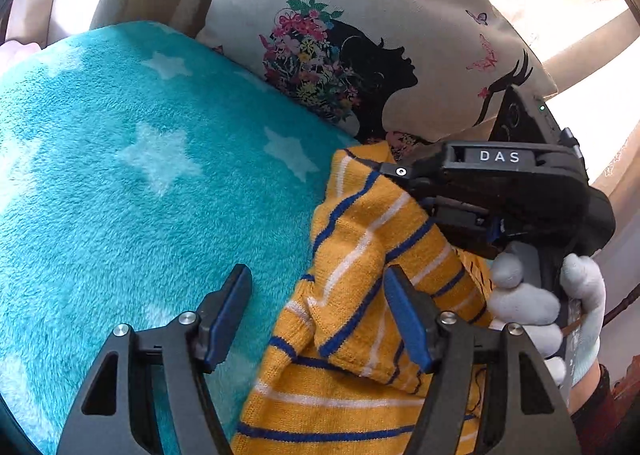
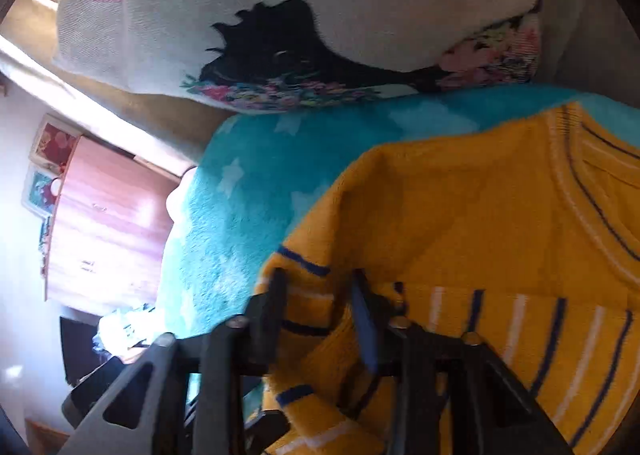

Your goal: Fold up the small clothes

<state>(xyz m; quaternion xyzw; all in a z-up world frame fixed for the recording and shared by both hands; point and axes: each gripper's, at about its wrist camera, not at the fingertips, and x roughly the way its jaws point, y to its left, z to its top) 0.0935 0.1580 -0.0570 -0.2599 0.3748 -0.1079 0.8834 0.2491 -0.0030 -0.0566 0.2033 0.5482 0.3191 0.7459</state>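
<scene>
Hovering with its jaws spread wide, the left gripper grips nothing, its right finger resting against the yellow striped sweater. The right gripper (held by a gloved hand) has sweater fabric bunched between its partly parted jaws. The sweater lies on a turquoise star blanket, beside a printed cushion.

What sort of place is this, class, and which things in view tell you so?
Probably a home living room or bedroom. A printed cushion leans against beige upholstery, a turquoise star blanket covers the seat under the yellow striped sweater, and a wooden cabinet stands behind.
</scene>
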